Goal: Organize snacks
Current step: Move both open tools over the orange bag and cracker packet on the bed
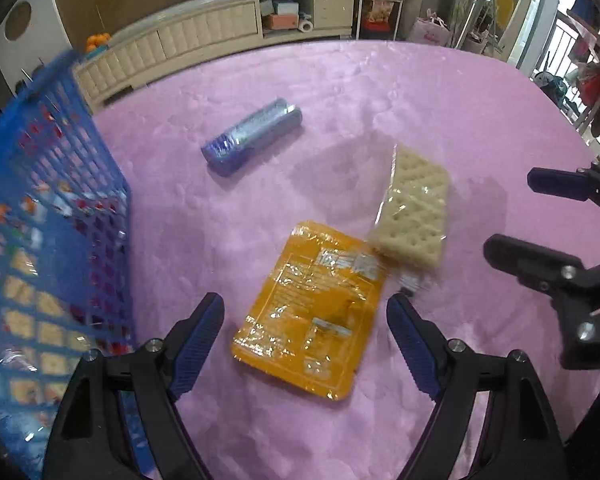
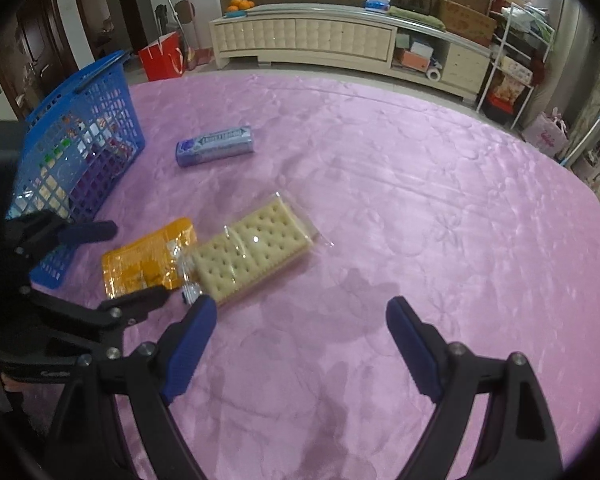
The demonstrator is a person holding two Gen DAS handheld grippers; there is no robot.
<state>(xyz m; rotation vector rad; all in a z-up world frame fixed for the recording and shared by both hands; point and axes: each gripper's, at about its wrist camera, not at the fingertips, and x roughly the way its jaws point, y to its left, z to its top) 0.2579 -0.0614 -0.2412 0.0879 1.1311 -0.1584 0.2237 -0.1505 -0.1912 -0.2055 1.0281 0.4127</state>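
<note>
Left gripper (image 1: 306, 312): jaws wide apart, nothing clamped, poised over the orange packet (image 1: 310, 312), which lies flat on the pink cloth (image 1: 440, 112) in the gap between the two blue pads; contact with the packet not discernible. Right gripper (image 2: 302, 316): jaws likewise spread wide, empty, only bare cloth between them; its left pad just beside the near corner of the cracker pack (image 2: 252, 244), touching or not cannot be told.

Cracker pack: clear wrapper, pale square crackers inside, lying flat, one end overlapping or butting against the orange packet's edge. Further out, apart from both: blue-purple wrapped snack (image 1: 254, 136), long and box-like, lying on its side near the basket.

Blue plastic basket (image 2: 88, 92), lattice walls, at the left edge of the cloth. Through the lattice: more pale cracker packs low down, plus small packets in red, green and white, too blurred to identify.

Beyond the table: a long cream cabinet (image 2: 308, 40) with open shelves holding boxes, oranges (image 2: 240, 3) on its top, a red paper bag (image 2: 162, 58) on the floor.
</note>
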